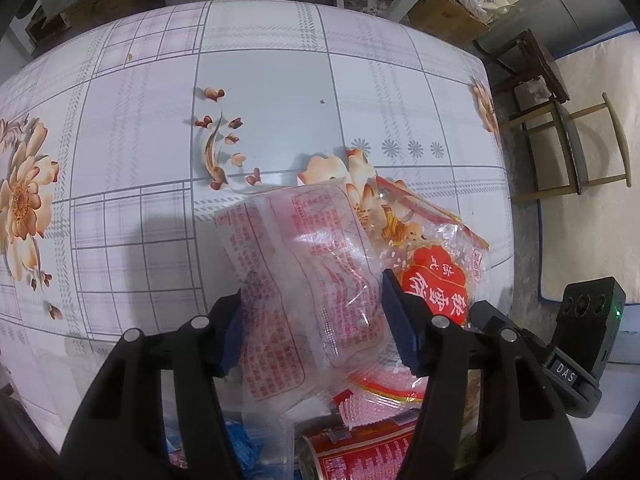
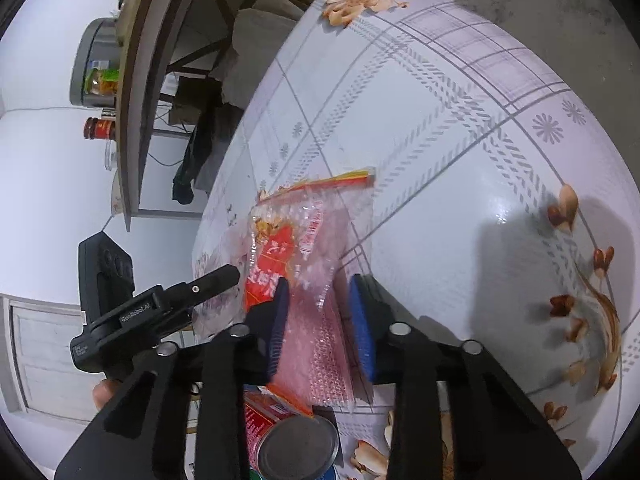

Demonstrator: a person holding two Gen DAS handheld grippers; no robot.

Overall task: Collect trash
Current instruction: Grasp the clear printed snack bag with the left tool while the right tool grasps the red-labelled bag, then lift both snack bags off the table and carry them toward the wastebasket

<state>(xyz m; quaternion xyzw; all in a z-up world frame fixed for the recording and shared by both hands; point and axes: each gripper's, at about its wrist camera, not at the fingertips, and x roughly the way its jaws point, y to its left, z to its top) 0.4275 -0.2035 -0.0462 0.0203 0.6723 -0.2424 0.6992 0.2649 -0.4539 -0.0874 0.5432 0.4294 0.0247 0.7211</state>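
Note:
A clear plastic snack bag (image 1: 304, 280) with red print lies crumpled between the fingers of my left gripper (image 1: 316, 320), whose jaws stand apart around it. A second clear bag with a red label (image 1: 434, 280) lies just right of it on the flowered tablecloth (image 1: 160, 120). In the right wrist view that red-label bag (image 2: 304, 248) reaches in between the blue pads of my right gripper (image 2: 320, 324), which are apart around it. A red can (image 2: 288, 436) lies below the jaws, also low in the left wrist view (image 1: 360, 456). The left gripper body (image 2: 132, 312) shows at the left.
The table edge (image 1: 504, 200) runs down the right side, with wooden chairs (image 1: 560, 148) and a cardboard box (image 1: 448, 12) beyond. A blue wrapper (image 1: 244, 452) lies at the bottom. The right gripper's body (image 1: 576, 340) sits at the right. A shelf with jars (image 2: 104, 92) stands off the table.

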